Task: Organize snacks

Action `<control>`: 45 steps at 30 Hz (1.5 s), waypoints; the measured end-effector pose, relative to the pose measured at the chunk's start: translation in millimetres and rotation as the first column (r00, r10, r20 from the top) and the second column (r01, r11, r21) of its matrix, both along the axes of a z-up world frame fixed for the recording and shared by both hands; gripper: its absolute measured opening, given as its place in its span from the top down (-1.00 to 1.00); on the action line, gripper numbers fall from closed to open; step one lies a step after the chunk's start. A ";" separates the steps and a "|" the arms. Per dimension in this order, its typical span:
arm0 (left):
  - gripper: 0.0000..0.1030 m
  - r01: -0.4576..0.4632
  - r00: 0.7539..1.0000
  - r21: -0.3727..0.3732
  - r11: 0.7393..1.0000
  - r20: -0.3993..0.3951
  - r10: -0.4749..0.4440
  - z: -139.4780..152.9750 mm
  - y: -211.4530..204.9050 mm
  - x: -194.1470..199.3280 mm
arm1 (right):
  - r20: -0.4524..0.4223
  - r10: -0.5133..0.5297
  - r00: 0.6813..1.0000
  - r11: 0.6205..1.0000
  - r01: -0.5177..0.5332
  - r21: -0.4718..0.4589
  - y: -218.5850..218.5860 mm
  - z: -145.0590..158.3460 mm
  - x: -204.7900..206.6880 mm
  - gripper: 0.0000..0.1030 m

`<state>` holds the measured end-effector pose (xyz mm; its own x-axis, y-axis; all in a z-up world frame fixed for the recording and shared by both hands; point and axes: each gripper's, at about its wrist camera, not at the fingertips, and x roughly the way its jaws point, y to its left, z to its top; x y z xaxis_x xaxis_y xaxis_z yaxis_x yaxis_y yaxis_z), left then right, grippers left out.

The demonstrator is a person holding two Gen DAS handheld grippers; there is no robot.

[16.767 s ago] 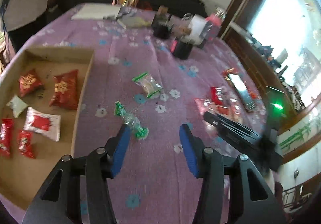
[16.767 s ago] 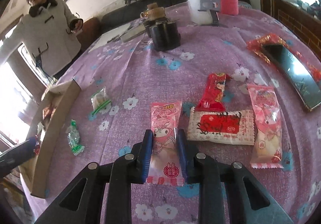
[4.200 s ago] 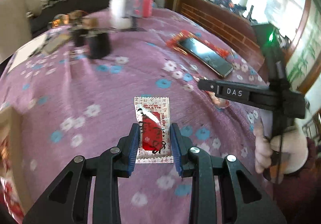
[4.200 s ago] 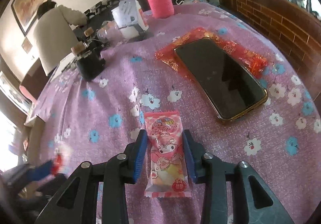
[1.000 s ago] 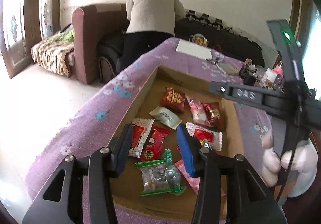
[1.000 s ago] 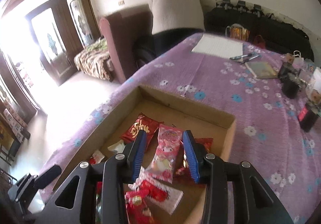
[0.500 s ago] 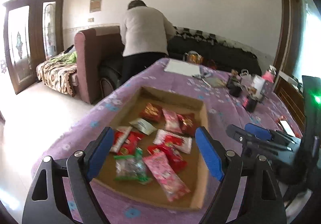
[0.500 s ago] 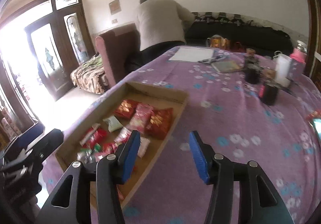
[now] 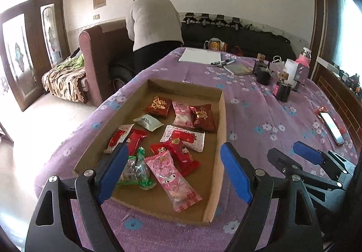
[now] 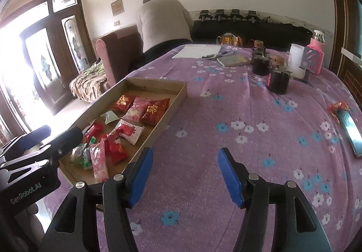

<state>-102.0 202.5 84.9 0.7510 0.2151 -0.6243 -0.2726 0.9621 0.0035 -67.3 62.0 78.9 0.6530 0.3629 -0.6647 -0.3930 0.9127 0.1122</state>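
A shallow cardboard tray (image 9: 222,114) lies on the purple flowered tablecloth and holds several snack packets: red ones, a pink cartoon packet (image 9: 173,176), a white and red packet (image 9: 183,137) and a green-trimmed clear one (image 9: 138,170). The tray also shows in the right wrist view (image 10: 178,96). My left gripper (image 9: 172,171) is open and empty, raised above the tray's near end. My right gripper (image 10: 185,175) is open and empty over the bare cloth to the right of the tray.
A phone on a red wrapper (image 9: 331,126) lies at the table's right edge. Dark jars (image 10: 277,81), a white cup (image 10: 296,61), a pink bottle (image 10: 316,53), paper and pens stand at the far end. A person (image 9: 153,26) bends over a sofa beyond the table.
Both grippers have let go of their packets into the tray, opened wide, and drawn back and up from it. The right gripper has swung right over the cloth.
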 end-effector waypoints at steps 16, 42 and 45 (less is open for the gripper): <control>-0.63 0.002 0.998 -0.031 1.000 -0.063 -0.004 -16.5 3.7 6.4 | -0.006 0.011 1.000 0.999 -0.011 -0.051 13.4 -8.8 -6.7 -0.28; -0.63 -0.073 0.990 -0.009 0.997 0.122 0.073 2.4 14.2 -24.2 | 0.000 -0.009 1.000 0.998 0.009 -0.066 14.3 -14.8 -17.5 -0.29; -0.63 -0.100 0.974 0.015 0.995 0.205 0.095 12.9 14.4 -35.6 | 0.002 -0.010 1.000 0.998 0.011 -0.065 13.5 -16.1 -18.6 -0.29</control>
